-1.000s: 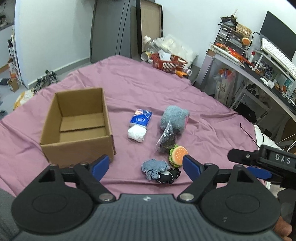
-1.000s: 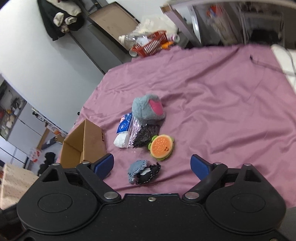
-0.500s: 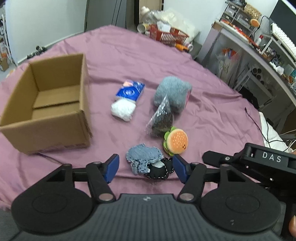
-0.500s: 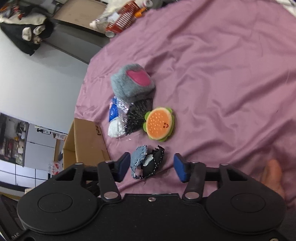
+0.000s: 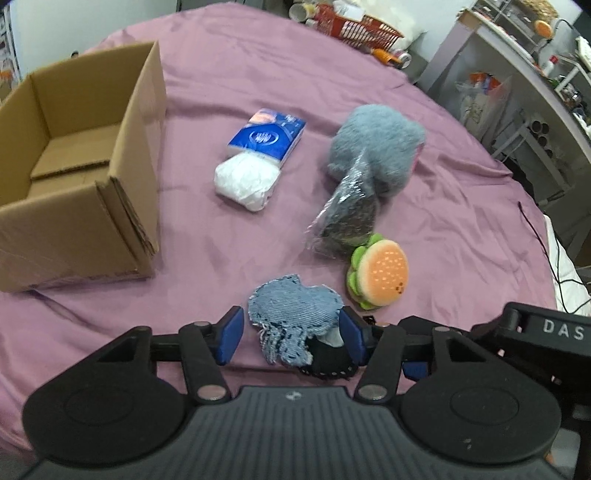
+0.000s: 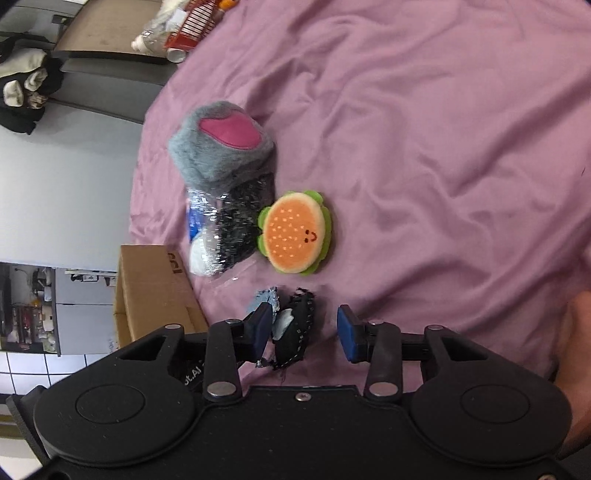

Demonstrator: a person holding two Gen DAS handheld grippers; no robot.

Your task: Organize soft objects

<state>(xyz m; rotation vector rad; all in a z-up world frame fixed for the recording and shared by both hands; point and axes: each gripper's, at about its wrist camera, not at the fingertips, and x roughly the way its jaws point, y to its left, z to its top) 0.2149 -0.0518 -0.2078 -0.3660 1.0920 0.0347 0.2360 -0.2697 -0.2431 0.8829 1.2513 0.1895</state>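
On the purple sheet lie a denim patch (image 5: pixel 291 317) over a black stitched piece (image 5: pixel 328 360), a burger plush (image 5: pixel 380 277), a clear bag of dark stuff (image 5: pixel 347 218), a grey fluffy slipper (image 5: pixel 373 155) and a tissue pack (image 5: pixel 255 162). My left gripper (image 5: pixel 291 332) is open, its fingers on either side of the denim patch. My right gripper (image 6: pixel 304 332) is open around the black piece (image 6: pixel 299 332), with the denim patch (image 6: pixel 264 299) by its left finger. The burger plush (image 6: pixel 295 236) and the slipper (image 6: pixel 221 147) lie beyond it.
An open, empty cardboard box (image 5: pixel 74 162) stands at the left of the sheet; it also shows in the right wrist view (image 6: pixel 155 291). A red basket (image 5: pixel 358 29) sits at the far edge. A desk with clutter (image 5: pixel 535 74) is on the right.
Both grippers have moved forward and down to the denim and black pieces. Their jaws have narrowed and now straddle those pieces.
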